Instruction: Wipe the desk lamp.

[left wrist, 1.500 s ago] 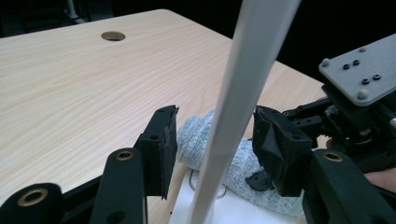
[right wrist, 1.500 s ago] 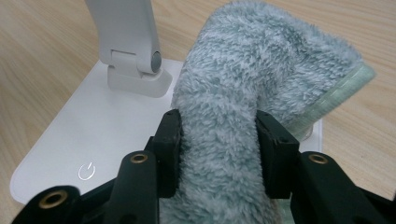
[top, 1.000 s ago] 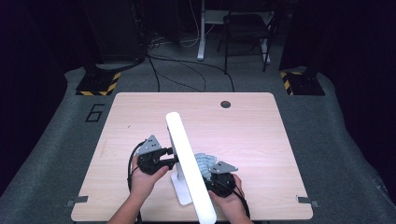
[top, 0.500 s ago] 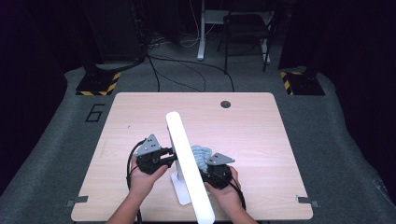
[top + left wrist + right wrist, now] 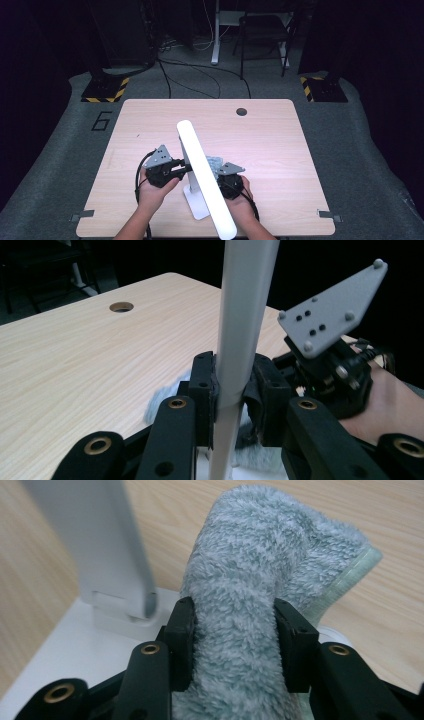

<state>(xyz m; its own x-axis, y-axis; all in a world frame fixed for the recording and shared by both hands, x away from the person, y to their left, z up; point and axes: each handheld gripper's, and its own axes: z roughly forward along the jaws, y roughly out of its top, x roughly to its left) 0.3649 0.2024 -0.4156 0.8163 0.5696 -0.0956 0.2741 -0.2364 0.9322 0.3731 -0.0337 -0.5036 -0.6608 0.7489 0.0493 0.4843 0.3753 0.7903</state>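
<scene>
A white desk lamp stands near the table's front edge, its long light bar (image 5: 202,175) slanting over both hands and its flat base (image 5: 197,202) on the wood. My left gripper (image 5: 186,169) is shut on the lamp's thin upright post (image 5: 235,355), jaws pressed on both sides. My right gripper (image 5: 235,640) is shut on a fluffy pale grey-green cloth (image 5: 260,580), which lies bunched against the lamp's base (image 5: 75,645) beside the foot of the post. From above, the cloth (image 5: 214,162) peeks out beside the light bar, in front of the right gripper (image 5: 225,176).
The light wooden table (image 5: 280,150) has a round cable hole (image 5: 241,111) at its back right. The left gripper view shows the other gripper's grey plate (image 5: 335,310) close behind the post. Cables and chair legs lie on the dark floor beyond.
The right gripper with the cloth has edged slightly left and forward toward the lamp post. The left gripper and lamp have stayed put.
</scene>
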